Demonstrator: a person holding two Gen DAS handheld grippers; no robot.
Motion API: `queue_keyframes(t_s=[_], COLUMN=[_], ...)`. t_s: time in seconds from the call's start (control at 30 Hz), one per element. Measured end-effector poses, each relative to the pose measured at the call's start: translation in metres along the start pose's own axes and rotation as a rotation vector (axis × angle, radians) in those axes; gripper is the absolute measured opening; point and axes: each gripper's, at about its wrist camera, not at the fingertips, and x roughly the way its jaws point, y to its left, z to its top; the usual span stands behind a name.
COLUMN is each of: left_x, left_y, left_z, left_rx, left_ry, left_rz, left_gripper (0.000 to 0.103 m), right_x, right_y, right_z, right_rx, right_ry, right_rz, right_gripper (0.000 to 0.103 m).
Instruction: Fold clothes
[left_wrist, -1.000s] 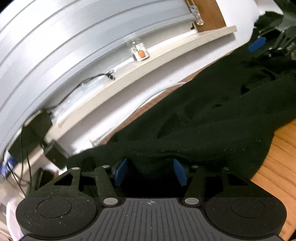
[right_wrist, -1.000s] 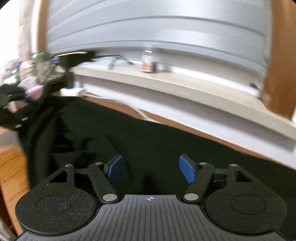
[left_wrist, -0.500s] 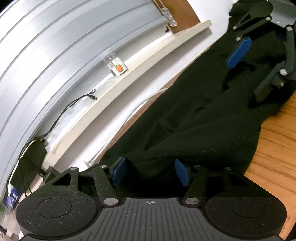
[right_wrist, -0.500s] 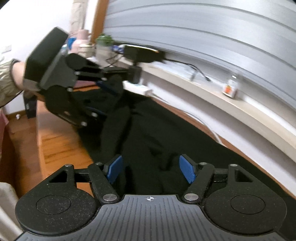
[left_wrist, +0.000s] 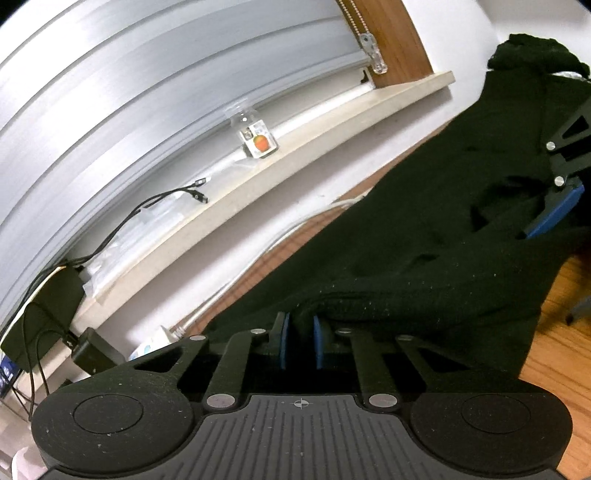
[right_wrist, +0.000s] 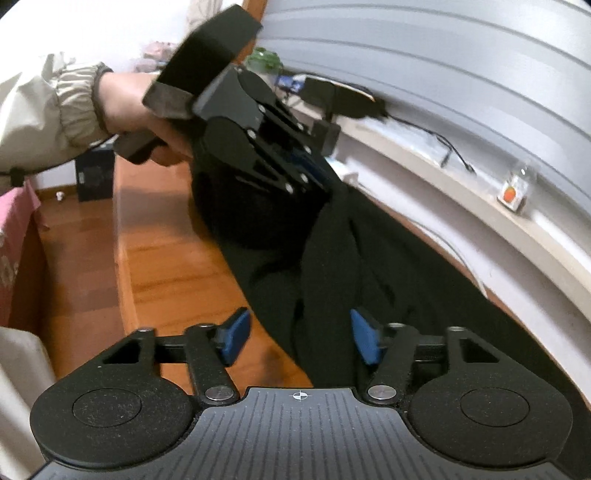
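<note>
My left gripper (left_wrist: 300, 341) has just closed, pinching the near edge of the black garment (left_wrist: 436, 236) spread along the wooden table (right_wrist: 166, 258). My right gripper (right_wrist: 299, 341) has been narrowing, pads not pressing the fold between them. Bare wood lies beside.

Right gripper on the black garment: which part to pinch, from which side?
Judging by its pose, pinch the raised lengthwise fold of the black fabric garment lying between the right gripper's closing, not yet touching blue pads, coming from the wooden tabletop edge side.
</note>
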Motion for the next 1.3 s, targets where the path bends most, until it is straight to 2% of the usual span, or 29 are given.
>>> queue_keyframes(t_s=[0.23, 0.3, 0.33, 0.37, 0.4, 0.43, 0.5, 0.6, 0.7, 0.8, 0.9, 0.97, 1.03, 1.07, 1.1, 1.13, 1.2, 1.3], left_x=[-0.002, -0.001, -0.001, -0.001, 0.000, 0.000, 0.001, 0.004, 0.011, 0.019, 0.038, 0.050, 0.059, 0.058, 0.053, 0.049, 0.040, 0.031], left_y=[0.002, 0.003, 0.004, 0.005, 0.005, 0.006, 0.007, 0.013, 0.026, 0.038, 0.051, 0.059, 0.067, 0.072, 0.076, 0.081, 0.094, 0.119], left_z=[0.000, 0.001, 0.001, 0.002, 0.003, 0.004, 0.007, 0.012, 0.020, 0.029, 0.031, 0.030, 0.021, 0.015, 0.009, 0.002, -0.012, -0.035], left_rx=[-0.017, -0.032, -0.041, -0.051, -0.061, -0.069, -0.081, -0.107, -0.170, -0.214, -0.248, -0.271, -0.304, -0.322, -0.333, -0.343, -0.363, -0.430], left_ry=[-0.008, -0.002, 0.000, -0.002, -0.004, -0.007, -0.016, -0.033, -0.030, -0.032, 0.004, 0.032, 0.065, 0.069, 0.064, 0.060, 0.055, 0.058], left_rz=[0.007, 0.006, 0.007, 0.010, 0.013, 0.018, 0.035, 0.058, 0.076, 0.128, 0.148, 0.159, 0.145, 0.138, 0.144, 0.151, 0.168, 0.169], left_gripper=[0.008, 0.007, 0.007, 0.006, 0.006, 0.006, 0.005, 0.005, 0.005, 0.005, 0.005, 0.008, 0.019, 0.024, 0.036, 0.046, 0.047, 0.047], right_x=[-0.006, -0.006, -0.006, -0.006, -0.006, -0.006, -0.008, -0.010, -0.001, 0.018, 0.048, 0.076, 0.105, 0.116, 0.120, 0.121, 0.119, 0.109], right_y=[-0.005, -0.005, -0.005, -0.006, -0.007, -0.009, -0.016, -0.033, -0.055, -0.079, -0.098, -0.110, -0.119, -0.120, -0.119, -0.117, -0.114, -0.116], right_z=[-0.013, -0.016, -0.017, -0.017, -0.016, -0.015, -0.012, 0.001, 0.019, 0.040, 0.056, 0.057, 0.053, 0.049, 0.044, 0.038, 0.027, 0.016], right_rx=[0.004, -0.010, -0.017, -0.023, -0.033, -0.041, -0.053, -0.109, -0.198, -0.258, -0.328, -0.311, -0.248, -0.238, -0.239, -0.242, -0.241, -0.204], right_ry=[0.004, 0.009, 0.011, 0.008, 0.006, 0.005, -0.011, -0.021, 0.000, 0.013, 0.017, 0.049, 0.111, 0.136, 0.141, 0.138, 0.135, 0.132], right_rz=[-0.035, -0.047, -0.053, -0.058, -0.066, -0.075, -0.100, -0.184, -0.253, -0.320, -0.406, -0.424, -0.399, -0.402, -0.401, -0.397, -0.376, -0.338], right_gripper=[0.046, 0.035, 0.034, 0.028, 0.018, 0.014, 0.008, 0.005, 0.005, 0.005, 0.004, 0.005, 0.008, 0.014, 0.023, 0.027, 0.040, 0.047])
